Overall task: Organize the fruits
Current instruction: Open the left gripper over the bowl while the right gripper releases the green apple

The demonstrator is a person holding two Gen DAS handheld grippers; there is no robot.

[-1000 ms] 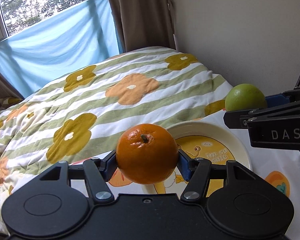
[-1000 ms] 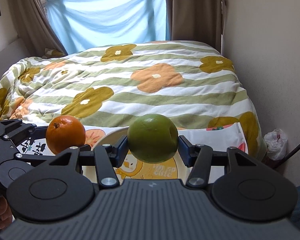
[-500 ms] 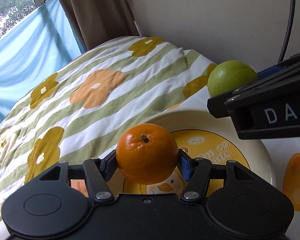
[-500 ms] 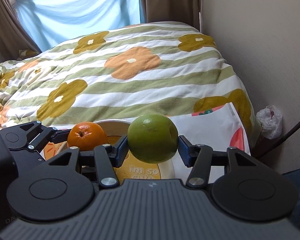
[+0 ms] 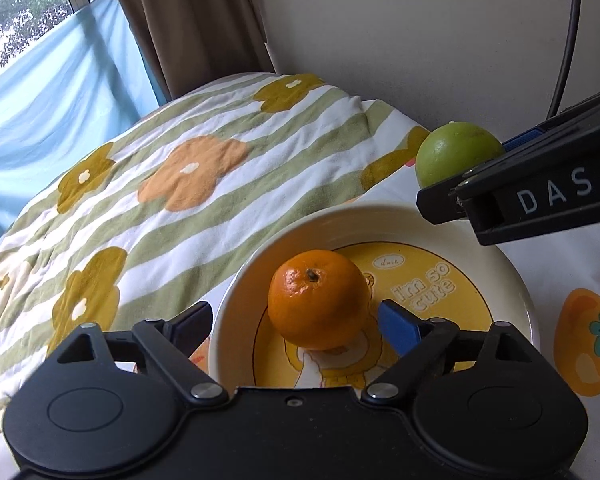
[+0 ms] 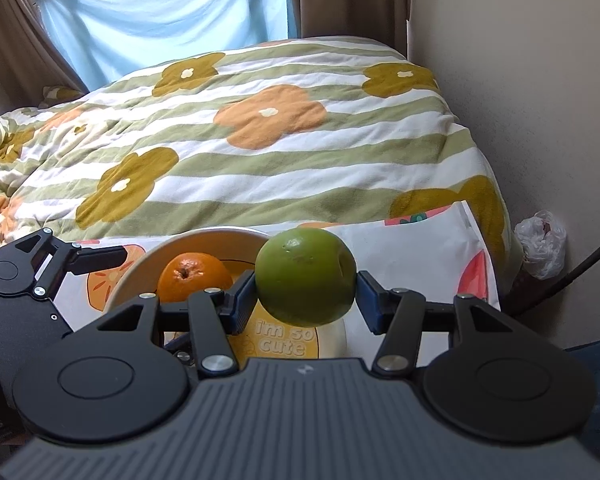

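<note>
An orange (image 5: pixel 318 298) sits in a cream plate (image 5: pixel 512 280) with a yellow cartoon print. My left gripper (image 5: pixel 296 326) is open, its fingers apart on either side of the orange and not touching it. The orange (image 6: pixel 194 276) and the plate (image 6: pixel 220 236) also show in the right wrist view. My right gripper (image 6: pixel 306 294) is shut on a green fruit (image 6: pixel 305 276) and holds it above the plate's right side. The green fruit (image 5: pixel 456 152) shows at the right of the left wrist view, with the right gripper's side below it.
The plate rests on a white cloth with fruit prints (image 5: pixel 584 340) at the foot of a bed with a striped flower quilt (image 6: pixel 260 140). A wall (image 6: pixel 520 80) runs along the right. A plastic bag (image 6: pixel 540 244) lies on the floor by the wall.
My left gripper lowered the orange into the plate and opened, letting it go. My right gripper moved over the plate, still holding the green fruit.
</note>
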